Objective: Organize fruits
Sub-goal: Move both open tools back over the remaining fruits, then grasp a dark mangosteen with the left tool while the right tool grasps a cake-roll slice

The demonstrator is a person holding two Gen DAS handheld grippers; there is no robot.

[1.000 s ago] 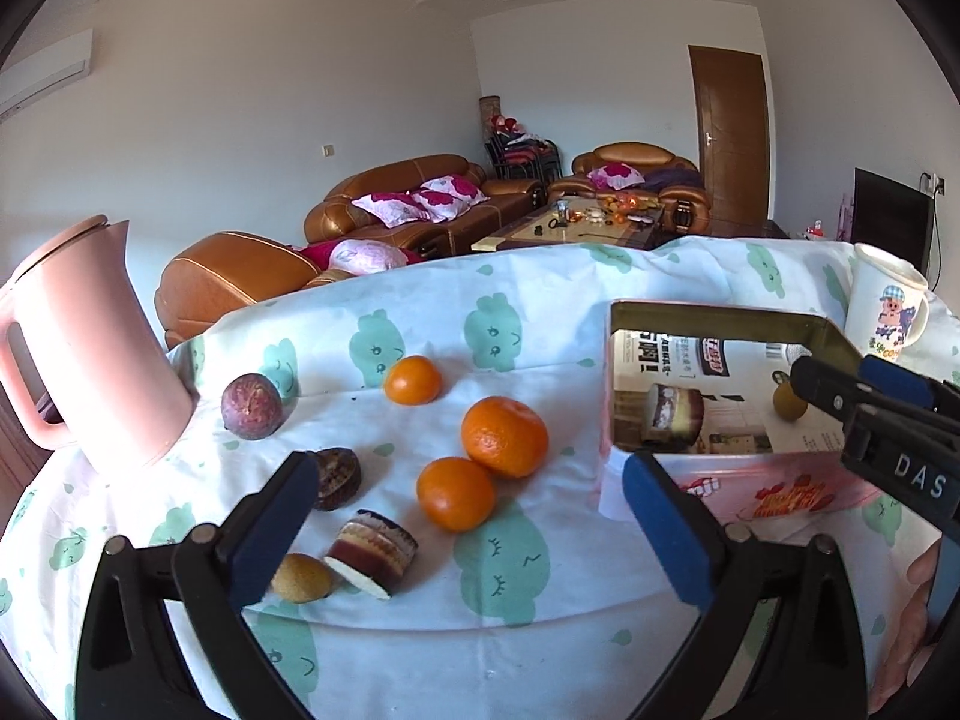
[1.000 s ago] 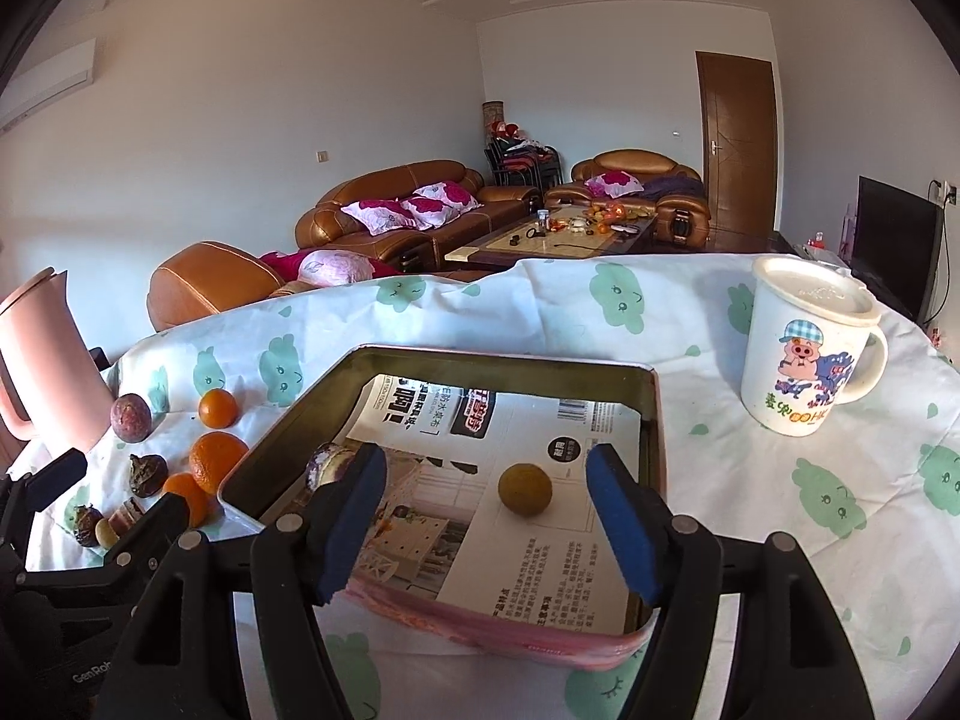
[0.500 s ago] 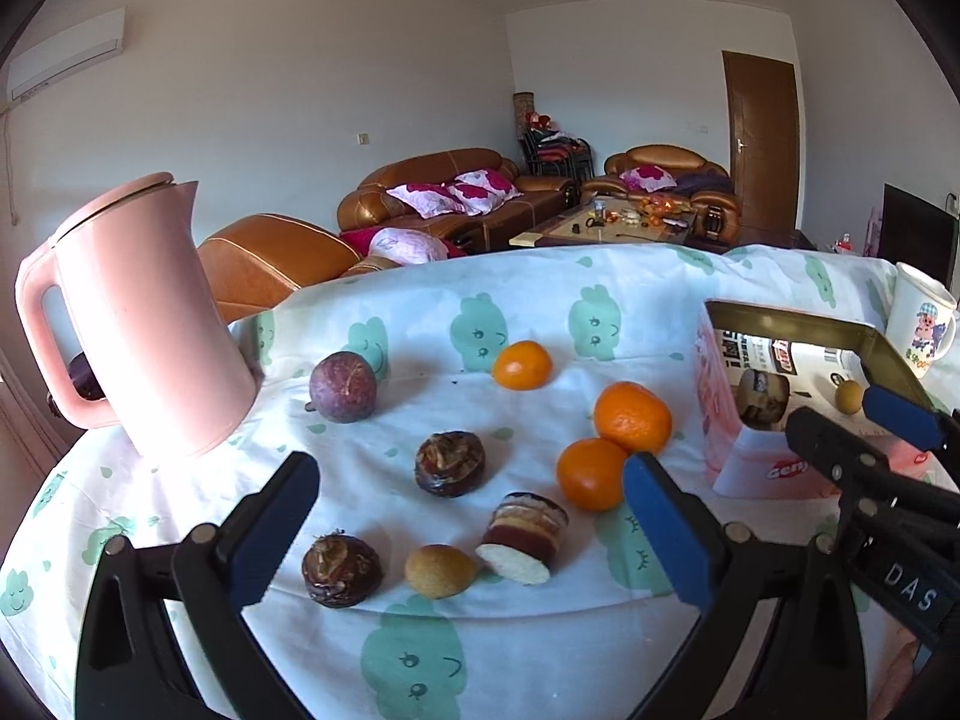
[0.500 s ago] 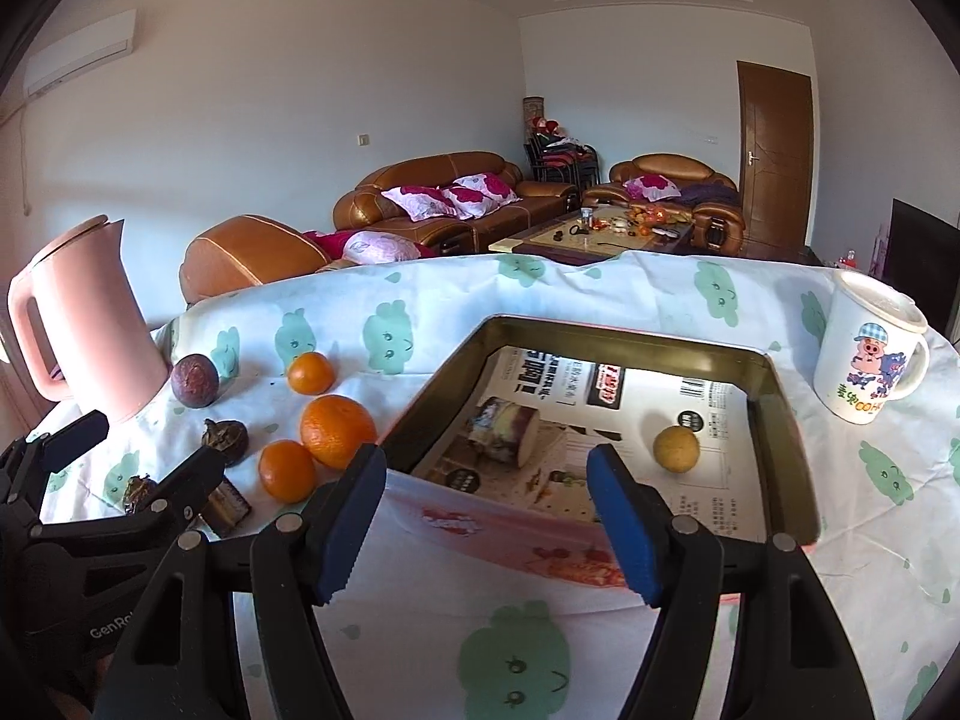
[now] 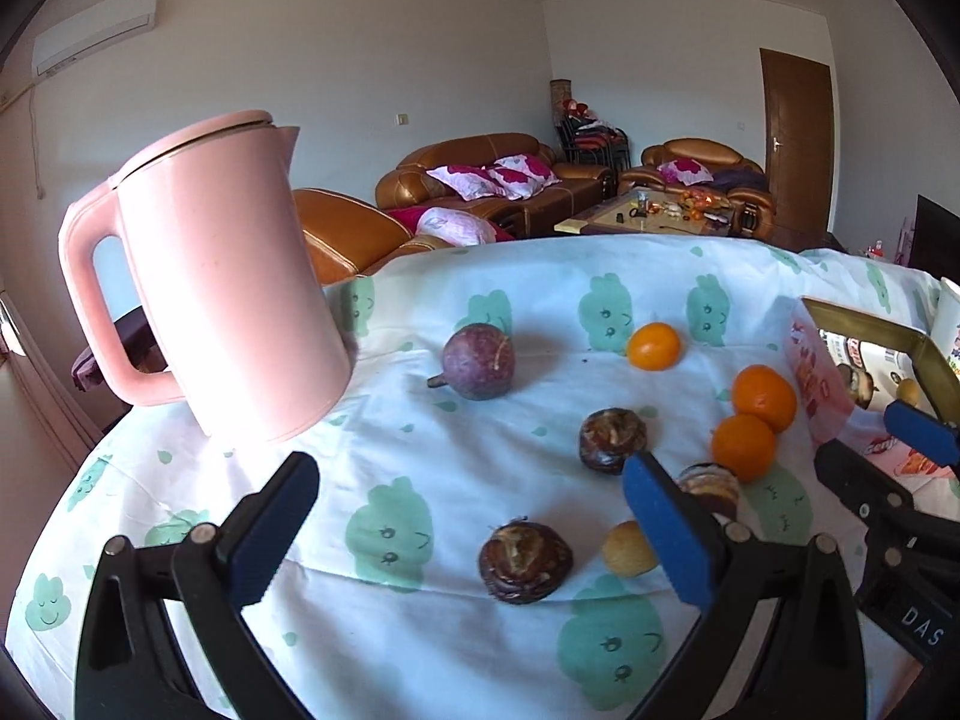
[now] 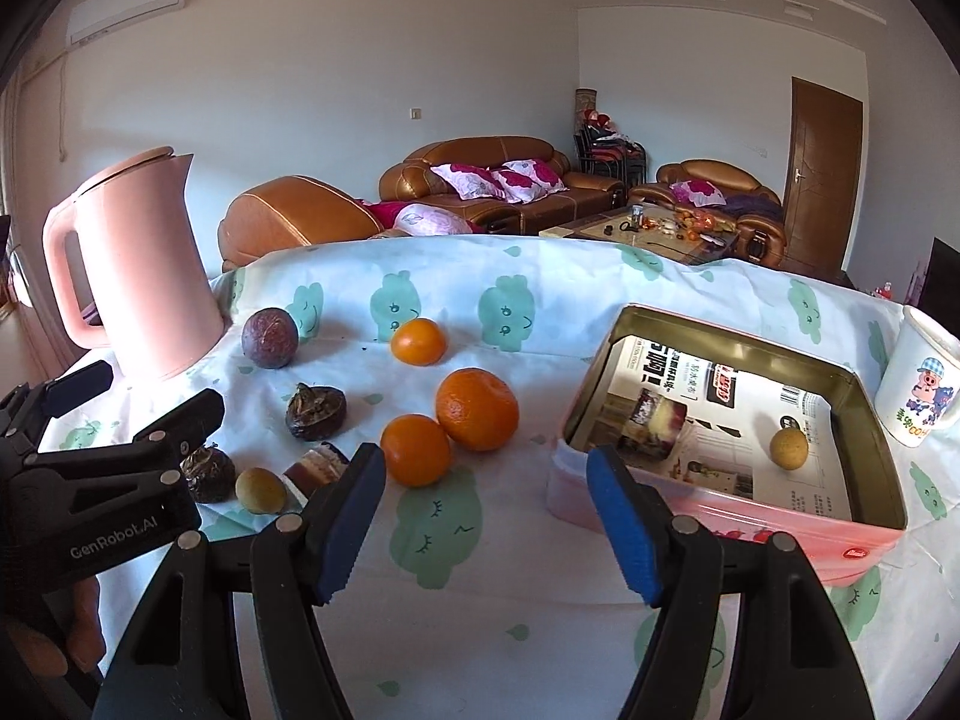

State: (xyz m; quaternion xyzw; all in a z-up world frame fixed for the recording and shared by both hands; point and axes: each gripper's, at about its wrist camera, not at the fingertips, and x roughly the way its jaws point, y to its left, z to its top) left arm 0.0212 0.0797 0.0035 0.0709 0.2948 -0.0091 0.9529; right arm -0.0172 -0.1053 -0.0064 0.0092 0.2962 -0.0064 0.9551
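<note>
Fruits lie loose on the tabletop (image 5: 420, 648) in my left wrist view: a purple one (image 5: 479, 361) mid-frame, three oranges (image 5: 763, 397) toward the right, dark wrinkled ones (image 5: 524, 560) lower centre and a small yellow one (image 5: 627, 550) beside my right finger. My left hand-held gripper (image 5: 462, 525) hangs over them with jaws wide apart, holding nothing; I judge it is lined up for the nearest dark fruit. The kettle (image 5: 210, 282) stands at the left, out of the way. The tin (image 5: 864, 324) peeks in at the right edge. At lower right I read "DAS" on the other tool's body.

In the right wrist view the tin (image 6: 864, 516) sits at the right, lined with printed paper. It already holds a yellow fruit (image 6: 788, 448) and a cut piece (image 6: 654, 420), so I take it as the collecting place. My right hand-held gripper (image 6: 486, 522) is also spread and empty, aimed between the oranges (image 6: 476, 409) and the tin. The left tool at lower left reads "GenRobot.AI". The mug (image 6: 921, 387) at the right edge shows a cartoon pig with characters too small to read; the paper's print is likewise unreadable.
</note>
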